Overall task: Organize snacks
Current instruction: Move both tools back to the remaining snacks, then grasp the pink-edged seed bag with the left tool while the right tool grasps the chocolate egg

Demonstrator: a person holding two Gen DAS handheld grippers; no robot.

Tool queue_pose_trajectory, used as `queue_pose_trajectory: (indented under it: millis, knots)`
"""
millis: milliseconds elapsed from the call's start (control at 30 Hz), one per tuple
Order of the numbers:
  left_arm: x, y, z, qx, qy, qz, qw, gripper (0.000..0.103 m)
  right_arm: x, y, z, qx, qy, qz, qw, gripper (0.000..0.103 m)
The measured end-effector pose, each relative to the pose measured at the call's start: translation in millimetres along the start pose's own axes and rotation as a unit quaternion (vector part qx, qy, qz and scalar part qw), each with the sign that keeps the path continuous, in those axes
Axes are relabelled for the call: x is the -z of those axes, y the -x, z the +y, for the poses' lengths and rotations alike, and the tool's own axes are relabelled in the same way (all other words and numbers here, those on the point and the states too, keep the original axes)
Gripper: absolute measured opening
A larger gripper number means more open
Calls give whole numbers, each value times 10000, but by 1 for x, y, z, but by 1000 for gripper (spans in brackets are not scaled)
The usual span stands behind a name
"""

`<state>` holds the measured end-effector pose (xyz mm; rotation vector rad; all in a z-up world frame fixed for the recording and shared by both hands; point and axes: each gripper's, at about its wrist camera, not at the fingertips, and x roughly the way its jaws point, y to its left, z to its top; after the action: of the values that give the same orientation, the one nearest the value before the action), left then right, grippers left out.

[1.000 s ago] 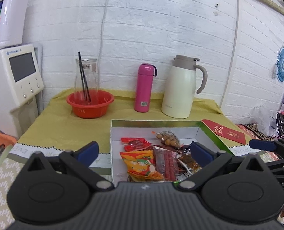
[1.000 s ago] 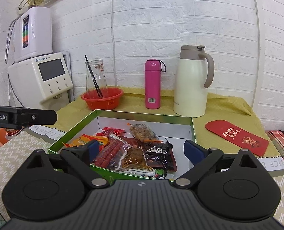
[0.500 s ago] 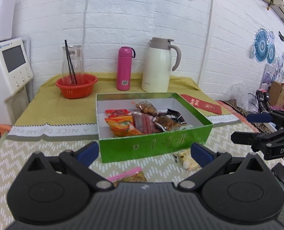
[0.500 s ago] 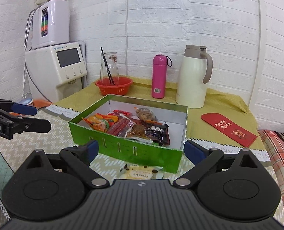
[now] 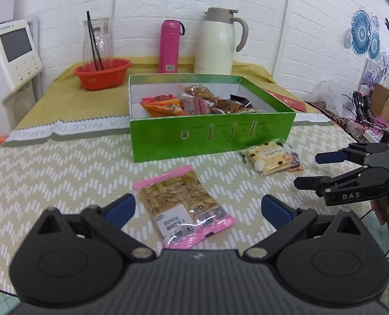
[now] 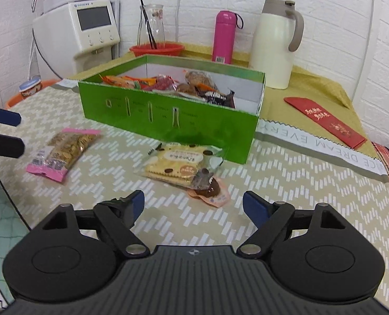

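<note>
A green box [image 5: 210, 134] [image 6: 168, 115] holding several snack packets stands mid-table. In front of it lie a pink-edged seed packet [image 5: 184, 204] [image 6: 63, 152], a yellow biscuit packet [image 5: 269, 156] [image 6: 178, 164] and a small pink-wrapped chocolate snack [image 6: 207, 190]. My left gripper [image 5: 198, 208] is open, low over the table, with the seed packet between its blue-padded fingers. My right gripper [image 6: 193, 204] is open just short of the chocolate snack and biscuit packet. The right gripper [image 5: 323, 169] also shows at the right edge of the left wrist view, the left gripper [image 6: 3, 131] at the left edge of the right wrist view.
Behind the box stand a red basket [image 5: 102, 74] with a glass jar, a pink flask [image 5: 170, 46] and a cream thermos jug [image 5: 216, 42]. A red envelope [image 6: 325, 122] lies at the right. A white appliance [image 6: 86, 30] stands at the left; the table edge is near.
Both grippers have pulled back from over the box toward the near table edge and dropped lower. The loose packets in front of the box have come into view.
</note>
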<state>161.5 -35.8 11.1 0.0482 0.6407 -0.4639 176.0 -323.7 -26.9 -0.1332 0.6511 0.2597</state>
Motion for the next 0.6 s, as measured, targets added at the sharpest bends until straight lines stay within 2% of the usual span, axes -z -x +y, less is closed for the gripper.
queue_pose_trajectory:
  millis: [200, 267, 300, 333, 400, 600]
  knots:
    - [-2, -8, 6, 15, 39, 34, 10000, 102, -2, -18, -6, -67, 233, -189, 9995, 103]
    - [-2, -13, 8, 6, 69, 90, 9999, 102, -2, -20, -8, -226, 168, -232, 9993, 102]
    - [-2, -15, 9, -8, 65, 120, 9999, 102, -2, -20, -10, -341, 46, -224, 9992, 80]
    - [-1, -17, 9, -21, 57, 143, 9999, 102, -2, -18, -8, -364, 1, -233, 9991, 69]
    - [0, -22, 10, -40, 58, 198, 9998, 102, 2, -13, 1, -257, 103, -256, 9993, 68]
    - [-3, -36, 10, 3, 191, 227, 9996, 102, 16, 4, 24, -442, 128, -291, 9985, 65]
